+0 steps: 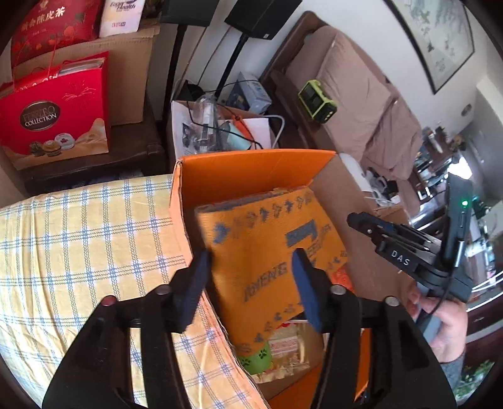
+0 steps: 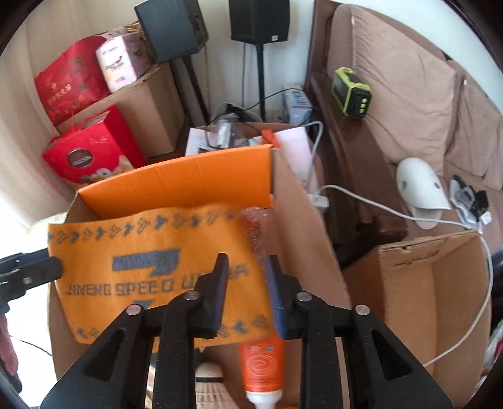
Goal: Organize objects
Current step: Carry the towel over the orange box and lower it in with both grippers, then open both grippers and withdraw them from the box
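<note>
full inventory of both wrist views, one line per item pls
orange towel: 1, orange with grey print, over the open box
cardboard box: 1, orange inside, brown outside, centre
orange tube: 1, white cap, in the box under the towel
checked cloth: 1, yellow and blue, left of box
red gift boxes: 2, upper left
speakers: 2, black, on stands at the wall
green device: 1, on sofa arm
second cardboard box: 1, brown, right
left gripper: open, around the towel's edge
right gripper: open, over the towel
</note>
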`<move>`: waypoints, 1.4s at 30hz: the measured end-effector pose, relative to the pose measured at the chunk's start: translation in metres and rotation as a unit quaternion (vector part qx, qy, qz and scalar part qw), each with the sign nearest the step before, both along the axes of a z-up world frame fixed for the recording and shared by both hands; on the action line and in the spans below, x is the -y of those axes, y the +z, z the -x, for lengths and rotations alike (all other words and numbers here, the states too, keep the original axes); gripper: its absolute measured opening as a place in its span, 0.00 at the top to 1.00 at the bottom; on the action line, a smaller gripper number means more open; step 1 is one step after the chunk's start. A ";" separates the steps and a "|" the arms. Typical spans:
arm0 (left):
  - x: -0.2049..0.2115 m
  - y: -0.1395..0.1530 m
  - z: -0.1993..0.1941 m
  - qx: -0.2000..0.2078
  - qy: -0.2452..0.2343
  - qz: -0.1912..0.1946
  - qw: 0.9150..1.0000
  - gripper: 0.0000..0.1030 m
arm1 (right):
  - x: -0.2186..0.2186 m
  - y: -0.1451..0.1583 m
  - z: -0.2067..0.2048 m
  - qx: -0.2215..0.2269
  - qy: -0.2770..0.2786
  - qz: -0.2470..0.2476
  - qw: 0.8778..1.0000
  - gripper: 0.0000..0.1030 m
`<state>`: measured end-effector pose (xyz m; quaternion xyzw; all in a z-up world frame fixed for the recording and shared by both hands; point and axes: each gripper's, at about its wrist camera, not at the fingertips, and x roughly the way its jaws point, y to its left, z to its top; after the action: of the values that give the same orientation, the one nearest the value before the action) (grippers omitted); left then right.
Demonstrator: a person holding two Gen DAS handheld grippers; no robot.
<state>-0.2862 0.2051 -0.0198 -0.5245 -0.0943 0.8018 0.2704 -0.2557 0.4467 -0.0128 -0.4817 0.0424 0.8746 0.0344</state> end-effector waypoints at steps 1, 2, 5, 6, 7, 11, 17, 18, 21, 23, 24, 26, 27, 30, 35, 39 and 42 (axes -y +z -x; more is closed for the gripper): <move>0.000 0.004 -0.003 -0.005 0.001 0.005 1.000 0.36 | -0.001 0.003 -0.003 -0.005 0.000 0.000 1.000 0.74; 0.000 0.008 -0.007 -0.013 0.004 0.013 1.000 0.32 | -0.002 0.006 -0.005 -0.010 0.000 0.001 1.000 0.73; 0.003 0.020 -0.019 -0.027 -0.002 0.016 1.000 0.31 | 0.001 0.017 -0.015 -0.024 0.005 0.004 1.000 0.70; 0.004 0.024 -0.023 -0.029 -0.004 0.016 0.999 0.31 | 0.004 0.021 -0.019 -0.030 0.008 0.003 1.000 0.67; 0.006 0.027 -0.027 -0.032 -0.005 0.017 0.999 0.31 | 0.007 0.025 -0.023 -0.036 0.010 0.001 0.999 0.65; 0.018 0.036 -0.049 -0.054 -0.002 0.025 0.998 0.19 | 0.020 0.036 -0.040 -0.059 0.017 0.003 0.998 0.56; 0.044 0.041 -0.078 -0.073 0.015 0.041 0.996 0.19 | 0.050 0.040 -0.066 -0.075 0.035 -0.001 0.997 0.36; 0.049 0.042 -0.083 -0.079 0.020 0.046 0.996 0.18 | 0.055 0.041 -0.070 -0.079 0.038 -0.004 0.996 0.33; 0.063 0.041 -0.095 -0.090 0.026 0.054 0.994 0.17 | 0.069 0.043 -0.083 -0.098 0.044 -0.011 0.994 0.24; 0.072 0.041 -0.102 -0.094 0.036 0.059 0.993 0.17 | 0.077 0.044 -0.089 -0.108 0.041 -0.021 0.993 0.23; 0.075 0.042 -0.105 -0.095 0.040 0.061 0.993 0.17 | 0.080 0.044 -0.092 -0.111 0.041 -0.025 0.993 0.23; 0.082 0.043 -0.112 -0.102 0.045 0.064 0.992 0.17 | 0.087 0.045 -0.098 -0.118 0.044 -0.028 0.992 0.20; 0.085 0.043 -0.116 -0.105 0.047 0.066 0.991 0.17 | 0.090 0.045 -0.102 -0.121 0.047 -0.026 0.991 0.19; 0.093 0.046 -0.128 -0.119 0.057 0.073 0.989 0.11 | 0.097 0.046 -0.110 -0.125 0.053 -0.016 0.991 0.18; 0.105 0.050 -0.142 -0.127 0.066 0.069 0.987 0.05 | 0.109 0.046 -0.122 -0.124 0.060 -0.014 0.990 0.16; 0.110 0.048 -0.153 -0.136 0.066 0.078 0.985 0.05 | 0.116 0.044 -0.132 -0.120 0.072 0.010 0.990 0.08; 0.113 0.047 -0.163 -0.144 0.071 0.085 0.983 0.05 | 0.120 0.042 -0.140 -0.117 0.081 0.025 0.990 0.01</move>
<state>-0.1236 0.0920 0.0270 -0.4162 -0.0226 0.8913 0.1782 -0.1160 0.3264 0.0296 -0.3787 0.0283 0.9235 -0.0539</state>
